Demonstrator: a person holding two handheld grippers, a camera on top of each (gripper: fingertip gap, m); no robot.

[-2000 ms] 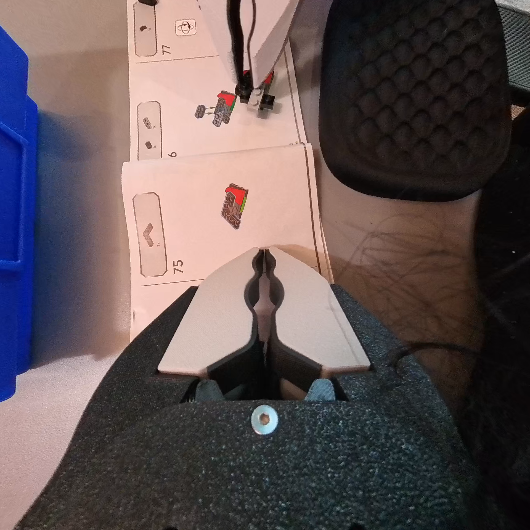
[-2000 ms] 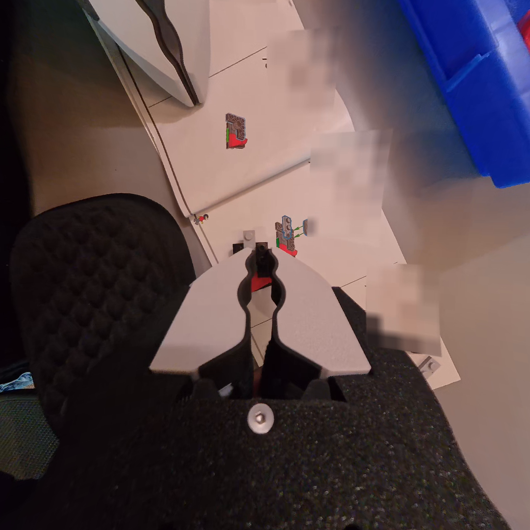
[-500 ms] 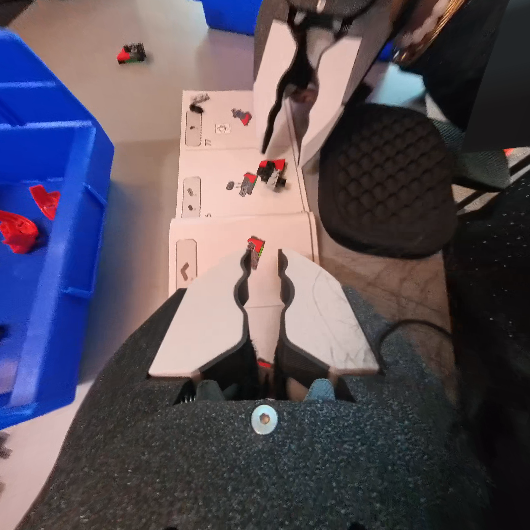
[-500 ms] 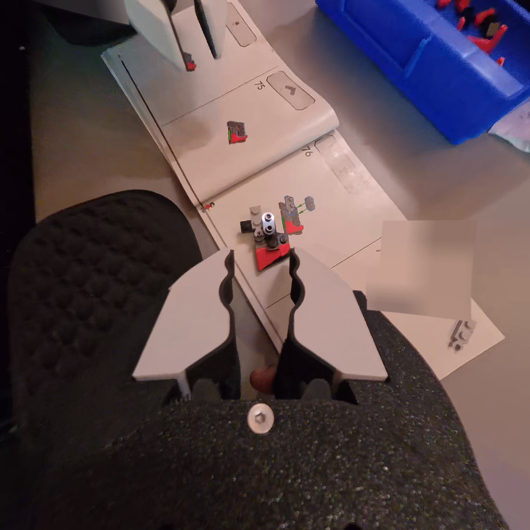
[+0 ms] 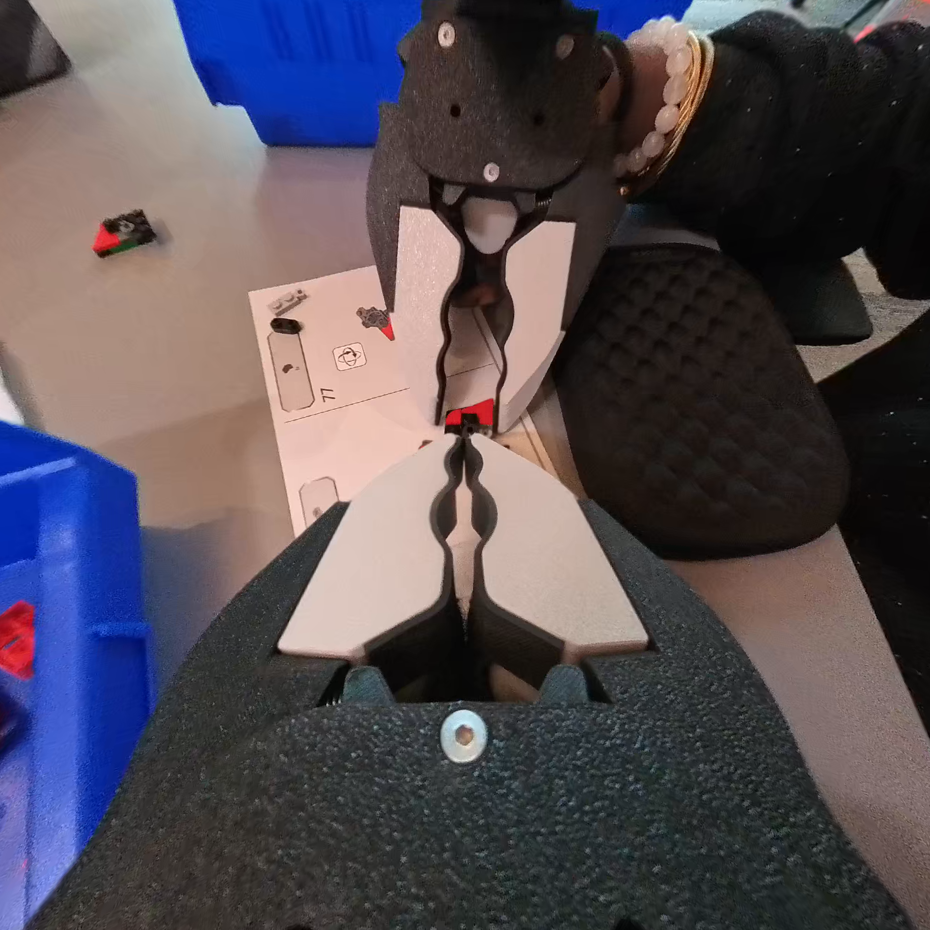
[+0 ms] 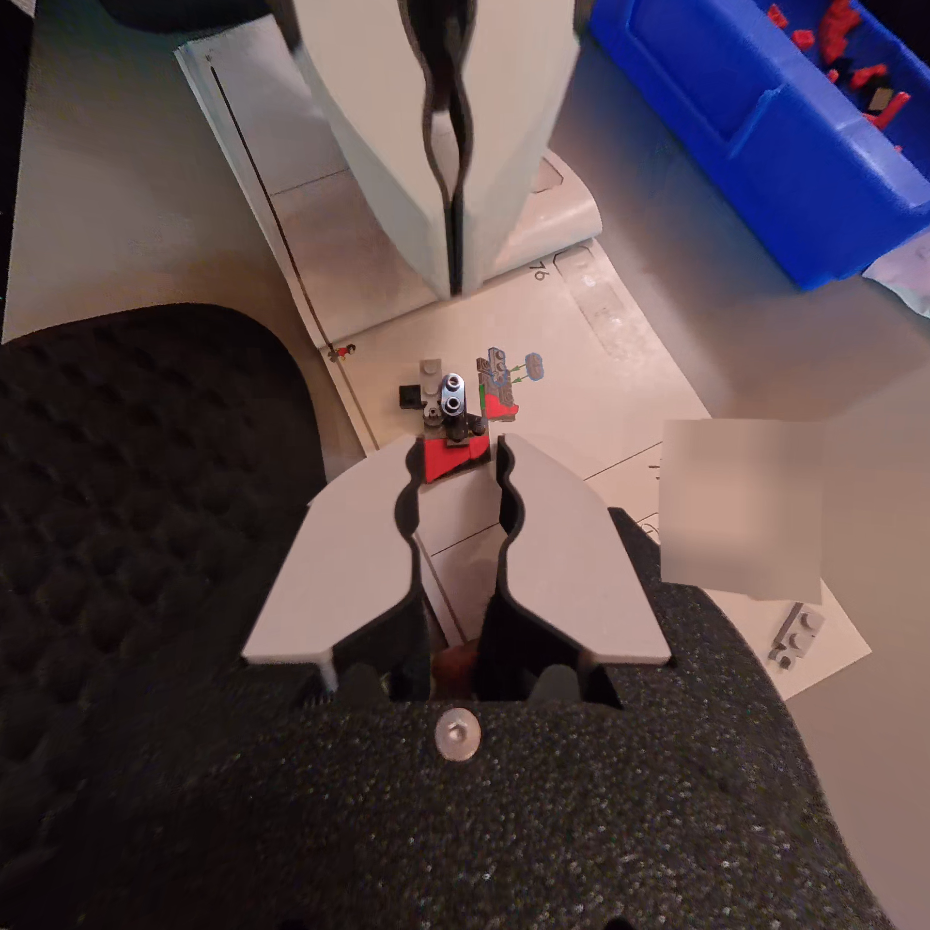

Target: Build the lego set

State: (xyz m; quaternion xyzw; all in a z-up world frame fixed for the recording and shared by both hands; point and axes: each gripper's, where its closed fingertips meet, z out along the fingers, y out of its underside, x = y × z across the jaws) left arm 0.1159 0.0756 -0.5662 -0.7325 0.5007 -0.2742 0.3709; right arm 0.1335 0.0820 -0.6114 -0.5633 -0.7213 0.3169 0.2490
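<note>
Small red, grey and black lego assembly (image 6: 448, 428) sits on open instruction booklet (image 6: 578, 342) on tabletop (image 5: 151, 352). Right gripper (image 6: 453, 448): jaws apart, straddling its red end, not clamped. Left gripper (image 5: 464, 443) at 12 o'clock of it: jaws closed, empty. Blue bin (image 6: 755, 126) at 2 o'clock.

A smooth grey tabletop (image 5: 191, 211) is seen under soft indoor light, edged by a black quilted chair cushion (image 5: 704, 402); blue plastic bins (image 6: 785, 151) are set alongside.

Black cushion (image 6: 141, 453) beside lego assembly (image 6: 453, 428)
</note>
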